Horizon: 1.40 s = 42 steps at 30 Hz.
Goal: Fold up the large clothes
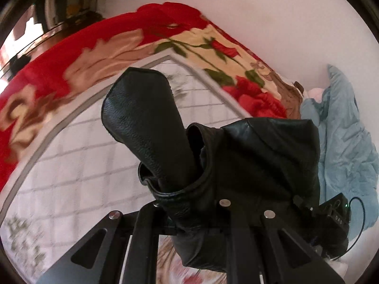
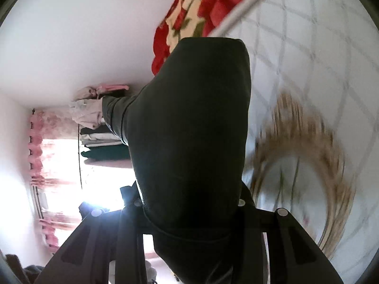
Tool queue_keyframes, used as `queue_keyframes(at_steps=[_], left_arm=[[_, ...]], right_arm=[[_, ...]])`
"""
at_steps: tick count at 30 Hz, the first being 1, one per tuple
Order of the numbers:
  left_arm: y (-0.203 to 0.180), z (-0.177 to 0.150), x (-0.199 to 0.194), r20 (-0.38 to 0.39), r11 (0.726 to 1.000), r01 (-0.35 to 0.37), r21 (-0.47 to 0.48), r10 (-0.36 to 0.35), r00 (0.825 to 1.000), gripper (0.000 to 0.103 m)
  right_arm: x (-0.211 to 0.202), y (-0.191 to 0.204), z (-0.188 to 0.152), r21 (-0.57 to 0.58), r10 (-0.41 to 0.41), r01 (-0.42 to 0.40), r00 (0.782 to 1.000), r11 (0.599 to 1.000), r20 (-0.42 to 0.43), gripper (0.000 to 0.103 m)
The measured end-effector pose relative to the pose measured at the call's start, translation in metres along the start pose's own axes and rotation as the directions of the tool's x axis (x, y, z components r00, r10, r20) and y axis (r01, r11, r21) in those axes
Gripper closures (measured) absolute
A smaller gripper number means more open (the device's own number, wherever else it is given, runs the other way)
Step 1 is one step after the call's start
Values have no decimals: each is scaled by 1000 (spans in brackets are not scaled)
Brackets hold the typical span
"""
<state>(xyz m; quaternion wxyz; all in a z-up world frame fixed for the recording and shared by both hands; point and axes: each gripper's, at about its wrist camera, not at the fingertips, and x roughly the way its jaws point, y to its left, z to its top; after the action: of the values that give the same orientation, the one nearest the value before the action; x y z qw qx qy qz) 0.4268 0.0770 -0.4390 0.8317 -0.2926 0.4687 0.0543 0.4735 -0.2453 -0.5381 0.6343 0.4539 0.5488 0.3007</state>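
A black leather jacket (image 1: 248, 156) fills the middle of the left wrist view, one sleeve (image 1: 144, 116) sticking up and forward. My left gripper (image 1: 189, 215) is shut on the jacket's edge; its fingertips are hidden under the leather. In the right wrist view the same black jacket (image 2: 194, 130) hangs over my right gripper (image 2: 189, 222), which is shut on it, its fingers buried in the fabric. Both grippers hold the jacket above a white quilted bedspread (image 1: 78, 153).
A red floral blanket (image 1: 99, 52) lies along the bed's far side against a white wall. A light blue duvet (image 1: 348, 146) is bunched at the right. A stack of folded clothes (image 2: 101, 139) and pink curtains (image 2: 45, 142) by a bright window show in the right wrist view.
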Motion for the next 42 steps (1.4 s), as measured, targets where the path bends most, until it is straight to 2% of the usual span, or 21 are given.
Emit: queue_keyframes(at_steps=[2,6,10,12,16,18,22,24,25,26,27,28,29,30,31,33,34,36,37,38,42], left_arm=[[-18,10,30,-6,1000,12,3,-12,1000,93],[-53,26,97,-32,999,18,42,-17,999,93],[-74,33,159,-94,995,4,104,6,996,92],[-80,33,171,-103,989,-1,148,16,995,90],[-82,32,177,-122,978,-28,205,54,991,81],[-83,31,175,-128,969,-50,241,83,988,75],[-88,27,167,-121,946,-104,308,147,982,63],[-93,21,162,-117,924,-137,357,190,975,36],[-94,22,163,-114,915,-155,374,211,971,28],[-95,19,160,-108,902,-176,394,236,966,15],[-96,15,156,-107,894,-187,408,250,962,9],[-97,14,154,-109,888,-193,416,260,959,6],[-98,12,151,-108,883,-201,424,269,957,3],[-100,10,144,-97,872,-218,438,286,953,3],[-103,10,140,-86,864,-232,448,300,950,3],[-107,8,127,-66,853,-248,459,311,948,1],[-110,8,118,-58,849,-251,465,312,948,0],[-115,6,102,-44,843,-256,473,313,949,0],[-119,5,91,-35,839,-251,482,305,952,0],[-124,3,79,-26,834,-250,492,301,953,0],[-139,0,28,-6,827,-229,514,271,963,0]], right_arm=[[1,-2,47,-20,-15,15,1000,1000,2,66],[7,-32,138,25,-23,24,1000,999,-8,66],[17,-73,196,65,-53,54,998,996,-26,65],[16,-91,209,82,-56,58,998,995,-25,62],[22,-105,227,113,-97,103,994,988,-54,46],[26,-101,232,103,-155,162,985,981,-70,38],[28,-74,234,40,-325,328,943,944,-64,30],[27,-57,230,-17,-439,438,898,899,-37,23],[27,-45,226,-50,-525,524,851,850,-11,22],[26,-36,223,-72,-587,586,809,807,14,21],[24,-30,213,-85,-629,629,777,773,33,21],[22,-18,206,-93,-685,688,726,720,62,21],[20,-13,200,-97,-718,723,691,684,81,21],[17,-2,190,-100,-770,779,627,619,115,21],[13,3,178,-103,-806,819,574,565,144,21],[10,13,160,-104,-858,877,481,469,181,20],[8,24,147,-100,-883,905,425,413,199,19],[4,39,124,-95,-909,937,350,337,226,19],[1,46,114,-91,-919,949,316,303,237,18],[-4,50,102,-90,-923,955,297,284,246,18],[-31,92,51,-74,-922,971,241,229,302,18]])
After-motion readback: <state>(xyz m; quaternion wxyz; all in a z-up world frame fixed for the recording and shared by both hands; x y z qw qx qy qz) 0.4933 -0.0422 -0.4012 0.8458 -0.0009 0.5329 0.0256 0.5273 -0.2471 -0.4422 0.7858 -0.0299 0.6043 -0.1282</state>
